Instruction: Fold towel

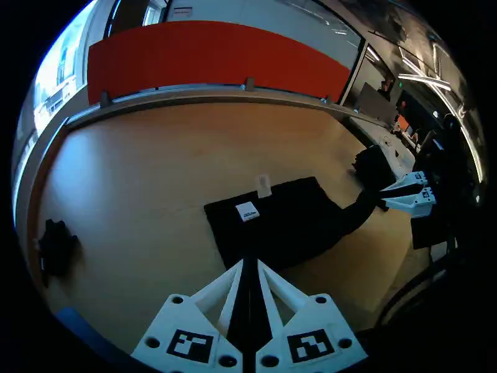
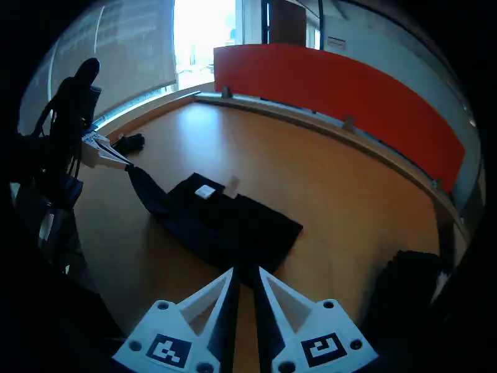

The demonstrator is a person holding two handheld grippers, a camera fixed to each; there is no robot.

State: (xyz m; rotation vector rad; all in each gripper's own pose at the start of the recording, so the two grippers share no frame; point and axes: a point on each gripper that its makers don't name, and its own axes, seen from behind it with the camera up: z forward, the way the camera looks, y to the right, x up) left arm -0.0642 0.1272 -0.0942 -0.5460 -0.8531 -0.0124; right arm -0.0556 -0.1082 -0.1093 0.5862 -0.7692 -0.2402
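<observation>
A black towel point(image 1: 286, 217) lies partly spread on the wooden table point(image 1: 155, 174), with a white tag point(image 1: 247, 211) on top. My left gripper point(image 1: 248, 266) is shut on the towel's near edge, and dark cloth runs between its fingers. At the right, the right gripper point(image 1: 397, 194) pinches a corner that is pulled up off the table. In the right gripper view, my right gripper point(image 2: 245, 272) is shut on the towel point(image 2: 236, 230) at its near edge. At the left, the left gripper point(image 2: 118, 160) lifts a stretched corner, held by a person's hand.
An orange partition point(image 1: 217, 56) runs along the table's far edge point(image 1: 205, 96). A small black object point(image 1: 56, 245) sits near the table's left end. A black bag point(image 1: 373, 165) rests beyond the towel on the right; the bag point(image 2: 410, 280) also lies low right.
</observation>
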